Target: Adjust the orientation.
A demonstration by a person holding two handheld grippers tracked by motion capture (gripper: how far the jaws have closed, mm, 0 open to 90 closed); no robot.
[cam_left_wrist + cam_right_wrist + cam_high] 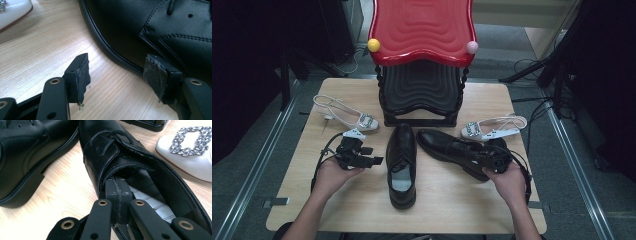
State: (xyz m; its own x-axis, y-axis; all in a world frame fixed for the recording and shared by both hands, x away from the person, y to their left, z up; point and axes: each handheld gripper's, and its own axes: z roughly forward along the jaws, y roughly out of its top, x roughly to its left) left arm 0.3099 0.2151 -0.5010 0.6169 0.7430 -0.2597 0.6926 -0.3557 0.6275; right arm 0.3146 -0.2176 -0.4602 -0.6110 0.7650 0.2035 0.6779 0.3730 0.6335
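Black lace-up shoes, two of them, lie on the wooden worktop [447, 200] in front of the red-and-black tiered stand [422, 60]. One black shoe [401, 165] points straight at the stand's base; the other black shoe [452, 149] lies angled to its right. The right gripper [117, 202] has its jaws pressed together, pinching the side edge of that angled shoe's opening. The left gripper [120, 77] hovers with jaws spread just beside the straight shoe's toe. Two white buckled slingback shoes flank the stand: one white shoe [344, 114] left, one white shoe [494, 127] right.
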